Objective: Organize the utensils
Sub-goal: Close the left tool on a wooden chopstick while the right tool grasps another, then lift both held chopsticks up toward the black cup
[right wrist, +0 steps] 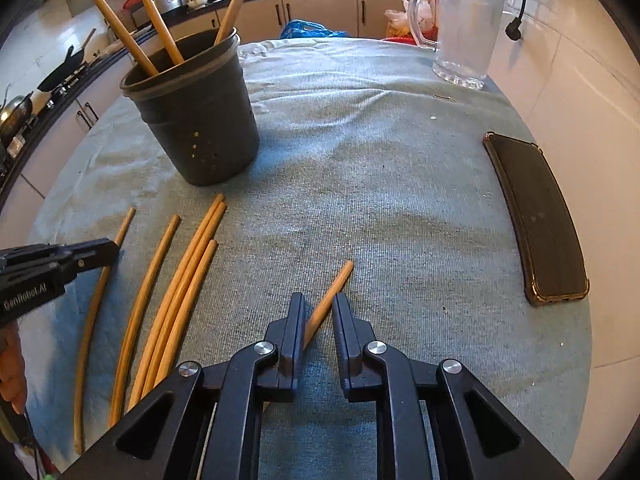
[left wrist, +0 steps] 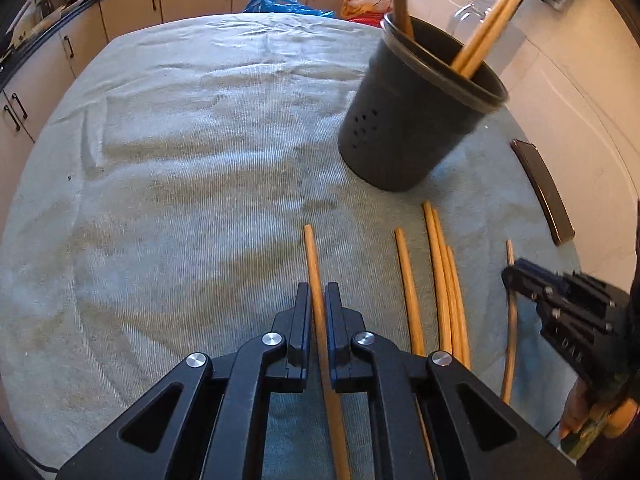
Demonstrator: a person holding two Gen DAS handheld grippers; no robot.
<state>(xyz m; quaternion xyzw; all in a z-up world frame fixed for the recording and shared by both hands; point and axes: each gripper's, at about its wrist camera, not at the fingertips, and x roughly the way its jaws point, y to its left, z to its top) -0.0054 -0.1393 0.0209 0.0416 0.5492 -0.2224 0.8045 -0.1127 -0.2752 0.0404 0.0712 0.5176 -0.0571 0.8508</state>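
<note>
A long wooden chopstick [left wrist: 316, 280] is clamped in the left claw [left wrist: 318, 292], low over the towel-covered surface [left wrist: 180, 160]. Another chopstick [right wrist: 330, 300] lies between the fingers of the right claw [right wrist: 319, 304], which is nearly shut on it; the stick sits at a slant, and it cannot be told for sure that both pads are pressed on it. More chopsticks [right wrist: 180, 288] are laid side by side on the towel between the two claws. A dark holder cup [right wrist: 196, 116] is stood near them, with three sticks already leaned inside. The chopsticks are thought to be light, stiff and smooth, so they could be rolled or slipped. Each is best taken near its middle, so it is not tipped. A phone [right wrist: 536, 216] is left well apart.
</note>
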